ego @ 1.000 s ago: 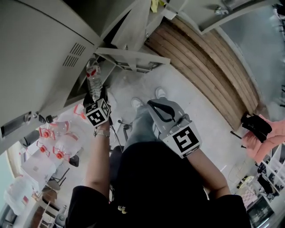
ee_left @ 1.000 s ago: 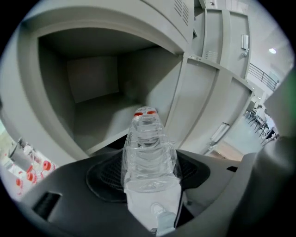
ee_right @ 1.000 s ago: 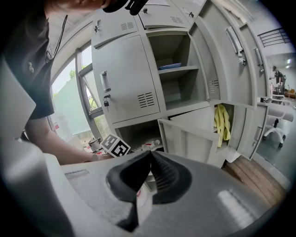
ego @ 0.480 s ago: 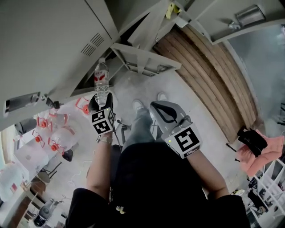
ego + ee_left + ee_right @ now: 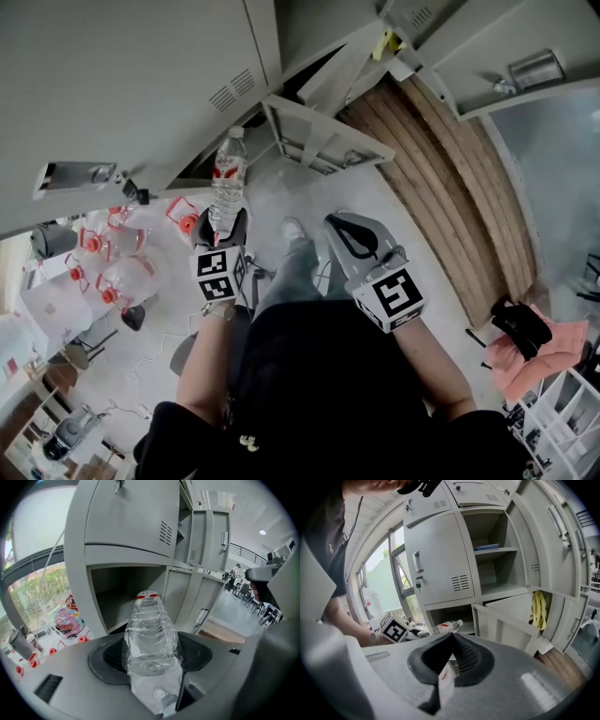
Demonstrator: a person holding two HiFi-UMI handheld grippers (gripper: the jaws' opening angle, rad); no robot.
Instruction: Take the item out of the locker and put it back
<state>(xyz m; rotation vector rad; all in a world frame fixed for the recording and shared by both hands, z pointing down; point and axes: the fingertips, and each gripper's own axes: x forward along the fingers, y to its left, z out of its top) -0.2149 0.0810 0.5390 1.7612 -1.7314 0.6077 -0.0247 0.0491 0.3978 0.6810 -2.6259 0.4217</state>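
A clear water bottle point(image 5: 228, 177) with a red label and white cap stands up out of my left gripper point(image 5: 225, 217), which is shut on its lower body. In the left gripper view the bottle point(image 5: 150, 634) fills the space between the black pads point(image 5: 107, 656) and points at the open lower locker compartment point(image 5: 123, 597). The right gripper view shows that bottle point(image 5: 447, 626) just in front of the same compartment point(image 5: 440, 615). My right gripper point(image 5: 339, 227) hangs to the right of the left one with its jaws together point(image 5: 452, 639). A small white slip point(image 5: 446, 680) shows low between its pads.
An open grey locker door point(image 5: 506, 626) juts out right of the compartment, and a yellow cloth point(image 5: 539, 609) hangs in the locker beyond. Several water jugs with red caps point(image 5: 112, 277) sit on the floor at left. Wooden boards point(image 5: 441, 178) run along the right.
My left gripper has risen with the bottle and come closer to the locker front. The right gripper has barely moved.
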